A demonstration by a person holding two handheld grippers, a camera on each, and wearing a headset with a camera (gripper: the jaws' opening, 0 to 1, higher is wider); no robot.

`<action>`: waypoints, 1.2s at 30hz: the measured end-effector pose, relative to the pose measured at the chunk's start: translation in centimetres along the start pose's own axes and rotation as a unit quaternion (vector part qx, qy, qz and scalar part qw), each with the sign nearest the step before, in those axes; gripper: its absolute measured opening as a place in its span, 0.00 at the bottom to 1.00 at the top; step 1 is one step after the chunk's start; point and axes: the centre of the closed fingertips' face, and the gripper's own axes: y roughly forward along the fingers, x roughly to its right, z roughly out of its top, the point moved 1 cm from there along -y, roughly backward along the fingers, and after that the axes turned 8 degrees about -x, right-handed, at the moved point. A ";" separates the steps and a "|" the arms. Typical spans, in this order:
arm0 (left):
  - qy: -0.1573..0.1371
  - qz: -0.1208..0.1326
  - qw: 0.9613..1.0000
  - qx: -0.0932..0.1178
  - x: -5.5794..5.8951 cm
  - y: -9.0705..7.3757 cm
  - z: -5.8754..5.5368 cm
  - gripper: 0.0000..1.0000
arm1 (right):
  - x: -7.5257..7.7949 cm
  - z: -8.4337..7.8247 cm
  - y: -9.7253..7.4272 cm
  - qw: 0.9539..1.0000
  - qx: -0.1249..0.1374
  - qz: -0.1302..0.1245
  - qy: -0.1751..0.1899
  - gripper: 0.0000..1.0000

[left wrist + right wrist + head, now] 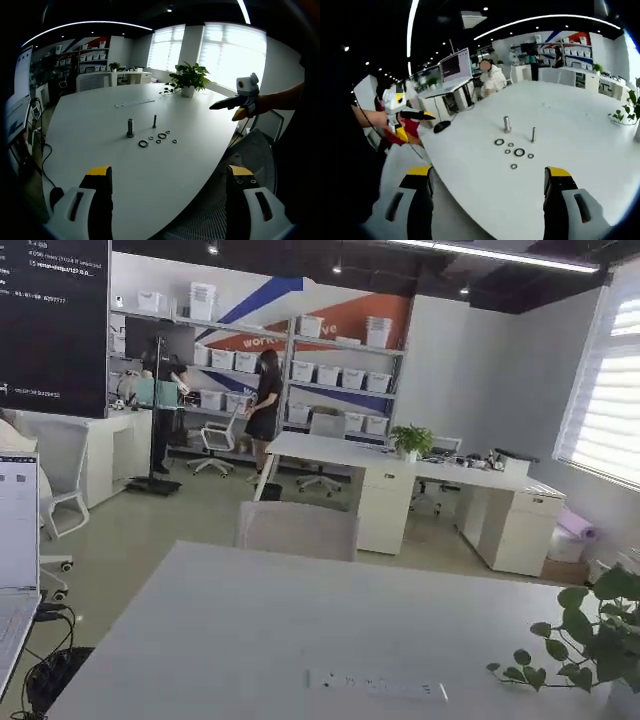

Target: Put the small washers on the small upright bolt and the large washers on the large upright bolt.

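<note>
Head view — wall lettering (257, 341) reads "work"; washers (158, 141) loose.

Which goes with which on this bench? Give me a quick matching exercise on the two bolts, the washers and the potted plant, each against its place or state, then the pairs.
Things:
1. large bolt
2. small bolt
3. washers
4. potted plant

Places or states:
A. lying flat and loose on the table, none on a bolt
B. at the table's far side, beyond both bolts
C. upright, the left one in the left gripper view
D. upright, the right one in the left gripper view

Pairs: 1-C, 2-D, 3-A, 4-B.
</note>
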 end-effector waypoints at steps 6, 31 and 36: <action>-0.002 -0.006 1.000 0.006 0.4 0.3 0.7 0.95 | 1.0 1.3 -0.7 0.999 0.035 -0.004 0.034 0.97; 0.003 -0.002 1.000 0.008 0.5 1.1 1.8 0.99 | 0.3 1.5 0.2 1.000 0.003 0.008 -0.009 0.94; 0.040 0.008 0.999 -0.004 0.9 1.2 2.3 0.99 | 0.2 1.9 0.8 1.000 -0.005 0.015 -0.017 0.88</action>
